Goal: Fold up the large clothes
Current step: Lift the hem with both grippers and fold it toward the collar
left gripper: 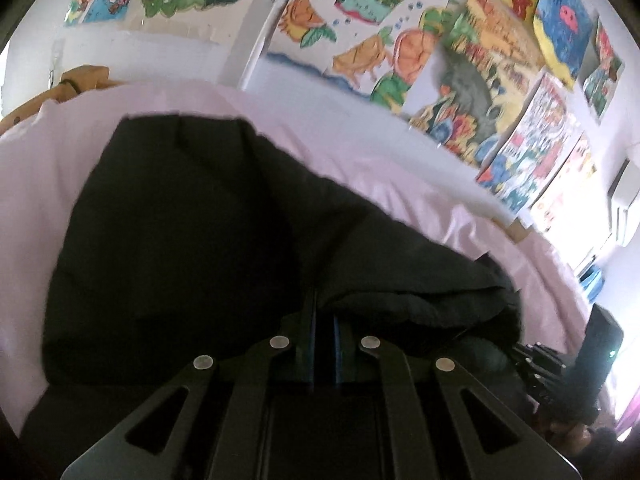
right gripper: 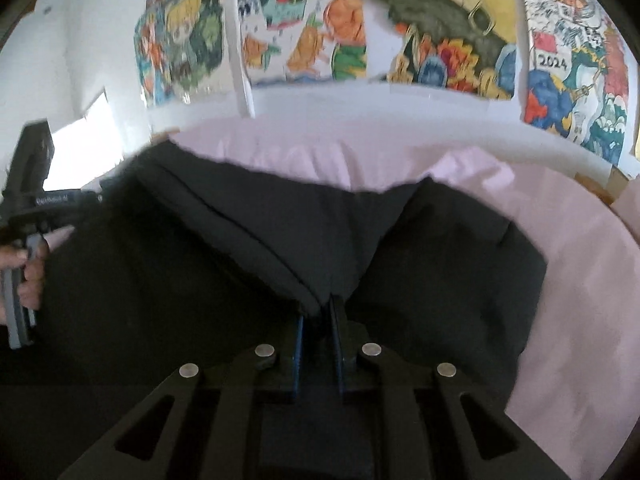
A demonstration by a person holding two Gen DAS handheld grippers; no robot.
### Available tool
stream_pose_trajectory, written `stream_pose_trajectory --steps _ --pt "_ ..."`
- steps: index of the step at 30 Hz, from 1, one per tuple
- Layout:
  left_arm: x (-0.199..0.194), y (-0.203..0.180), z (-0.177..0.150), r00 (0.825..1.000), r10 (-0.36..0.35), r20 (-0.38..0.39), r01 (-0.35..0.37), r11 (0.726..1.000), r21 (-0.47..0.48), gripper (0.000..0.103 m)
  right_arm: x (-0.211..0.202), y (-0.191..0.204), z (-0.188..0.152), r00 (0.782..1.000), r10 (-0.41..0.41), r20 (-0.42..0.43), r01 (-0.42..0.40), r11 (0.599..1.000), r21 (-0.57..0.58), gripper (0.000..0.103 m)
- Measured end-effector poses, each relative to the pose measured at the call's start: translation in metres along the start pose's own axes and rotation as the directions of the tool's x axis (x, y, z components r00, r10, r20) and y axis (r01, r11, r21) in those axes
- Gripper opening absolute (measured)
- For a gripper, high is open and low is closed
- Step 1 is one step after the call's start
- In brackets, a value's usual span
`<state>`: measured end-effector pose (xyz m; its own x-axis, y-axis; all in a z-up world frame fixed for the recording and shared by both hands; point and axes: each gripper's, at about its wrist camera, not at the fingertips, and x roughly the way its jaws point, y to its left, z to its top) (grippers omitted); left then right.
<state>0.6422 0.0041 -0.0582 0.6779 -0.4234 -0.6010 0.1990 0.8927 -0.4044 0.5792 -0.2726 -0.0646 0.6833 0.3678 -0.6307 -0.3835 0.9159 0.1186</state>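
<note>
Item: black garment [left gripper: 180, 220], spread on the pink bed sheet [left gripper: 360, 152]. We hold its fabric pinched in the left tool [left gripper: 323, 312] and right tool [right gripper: 318, 312], jaws nearly closed. Backdrop: children's paintings [right gripper: 420, 32].

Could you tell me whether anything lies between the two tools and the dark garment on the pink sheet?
Nothing visible does. The left tool and the right tool are each closed on a fold of the dark garment, which lies spread on the pink sheet with nothing on top.
</note>
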Motion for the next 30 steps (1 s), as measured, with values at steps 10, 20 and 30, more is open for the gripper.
stream_pose_trajectory --steps 10,20,30 --pt "0.003 0.016 -0.013 0.999 -0.042 0.031 0.043 0.999 -0.008 0.004 -0.053 -0.015 0.015 0.987 0.091 0.135 -0.099 0.994 0.05 0.014" --pt "-0.004 0.016 -0.01 0.998 -0.065 0.019 0.065 0.998 -0.018 0.007 -0.004 -0.002 0.062 0.989 0.137 0.051 -0.143 0.978 0.151 0.014" --pt "-0.065 -0.009 -0.001 0.988 -0.035 0.152 0.04 0.999 -0.031 0.049 0.006 0.015 0.032 0.999 0.054 0.005 -0.054 0.997 0.063 0.015"
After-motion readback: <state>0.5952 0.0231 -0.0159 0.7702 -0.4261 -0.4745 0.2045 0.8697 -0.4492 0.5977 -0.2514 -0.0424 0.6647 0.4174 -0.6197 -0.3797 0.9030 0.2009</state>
